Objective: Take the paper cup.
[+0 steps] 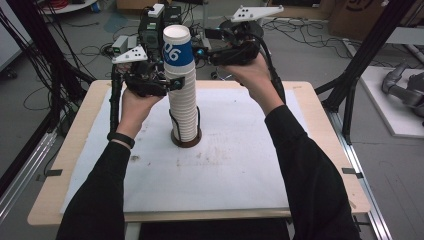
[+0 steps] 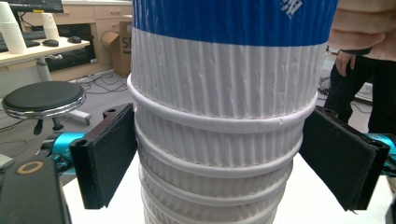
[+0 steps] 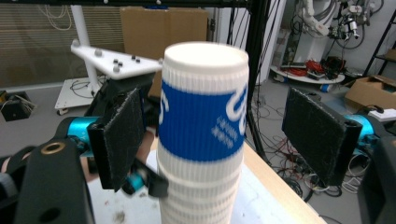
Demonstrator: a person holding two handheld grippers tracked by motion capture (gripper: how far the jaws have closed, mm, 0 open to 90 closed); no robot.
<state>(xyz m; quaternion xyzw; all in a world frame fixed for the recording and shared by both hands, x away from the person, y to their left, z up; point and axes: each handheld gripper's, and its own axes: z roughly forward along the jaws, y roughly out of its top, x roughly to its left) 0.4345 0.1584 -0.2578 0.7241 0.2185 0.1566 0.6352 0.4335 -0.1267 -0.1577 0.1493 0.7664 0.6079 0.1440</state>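
High view
- Landmark: a tall stack of paper cups (image 1: 183, 95) stood upright on a brown round base (image 1: 186, 141) near the middle of the white mat (image 1: 225, 170) that covered the table (image 1: 75, 150).
- Top cup: the cup with the blue band (image 1: 178, 50) sat at the head of the stack, nested on the cups below it.
- Left gripper (image 1: 172, 82): it was at the left of the stack, at the upper ribbed cups just under the blue band.
- Right gripper (image 1: 202, 50): it was at the right of the stack, level with the top cup.

Left gripper view
- Stack: the ribbed white cups (image 2: 219, 154) stood between the two black jaws, with the blue band above them.
- Fingers: the pads (image 2: 109, 154) lay against the cup walls on both sides; the left gripper grasped the stack and steadied it.

Right gripper view
- Top cup: the blue-banded cup (image 3: 203, 116) stood between the jaws, its rim uppermost.
- Fingers: the pads (image 3: 310, 133) stood apart from the cup on both sides; the right gripper was released, with nothing gripped.

Progress
- Done: the stack was braced by the left gripper; the right gripper was set around the top cup.
- Left: judging by the jaws, the top cup was not yet gripped and not yet lifted off; the lower cups remained nested.
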